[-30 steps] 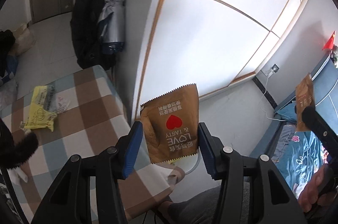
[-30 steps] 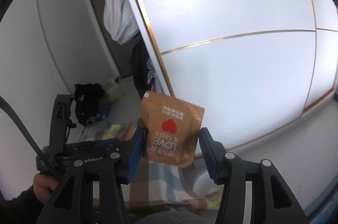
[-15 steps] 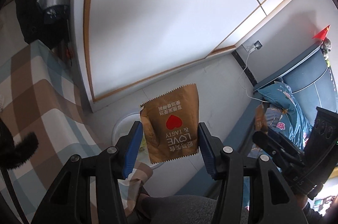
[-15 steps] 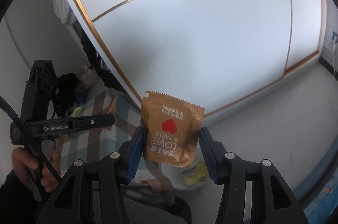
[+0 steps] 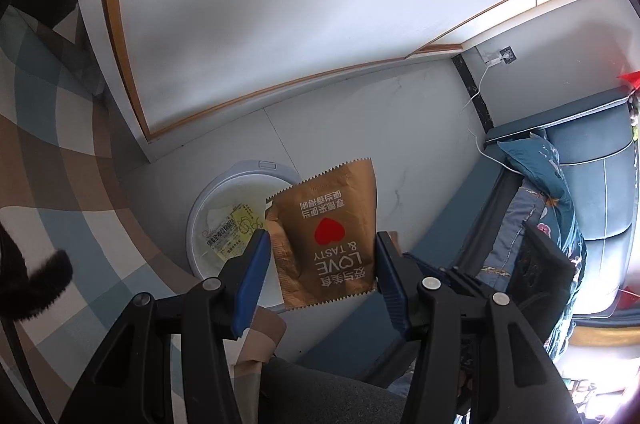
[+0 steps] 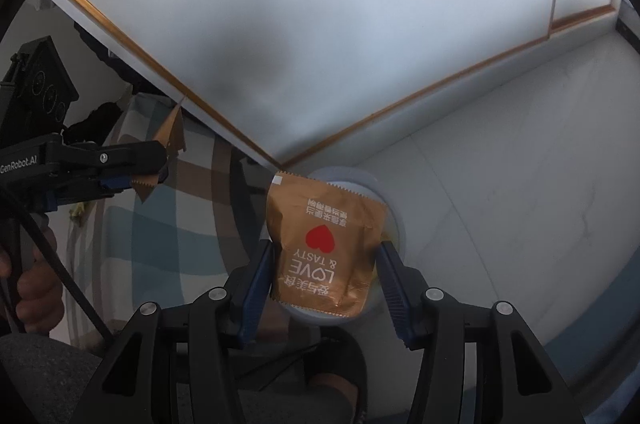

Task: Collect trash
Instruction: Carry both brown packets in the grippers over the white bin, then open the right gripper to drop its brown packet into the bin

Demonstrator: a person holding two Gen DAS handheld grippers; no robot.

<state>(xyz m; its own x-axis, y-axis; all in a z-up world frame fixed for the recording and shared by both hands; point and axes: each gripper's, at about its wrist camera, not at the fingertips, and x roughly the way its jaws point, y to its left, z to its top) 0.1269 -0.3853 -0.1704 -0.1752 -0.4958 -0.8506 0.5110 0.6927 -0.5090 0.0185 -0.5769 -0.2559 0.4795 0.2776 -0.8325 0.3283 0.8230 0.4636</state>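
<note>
Carrying one brown snack wrapper (image 5: 326,236) clamped edge to edge between its half-spread fingers, the left gripper (image 5: 320,260) hangs over the white bin (image 5: 208,200) on the floor; the right gripper (image 6: 326,264) pinches a second wrapper (image 6: 324,244) the same way above the bin's rim (image 6: 396,224). Disposal appears underway; next, each needs centring, then releasing.

Left wrist view: close behind its fingers, facing steeply down | Right wrist view: same mounting, facing steeply down | Shared: white bin (image 5: 208,200) (image 6: 396,220) on floor, checked cloth (image 5: 80,192) (image 6: 180,224), white wall panel (image 5: 300,4) (image 6: 320,24)
</note>
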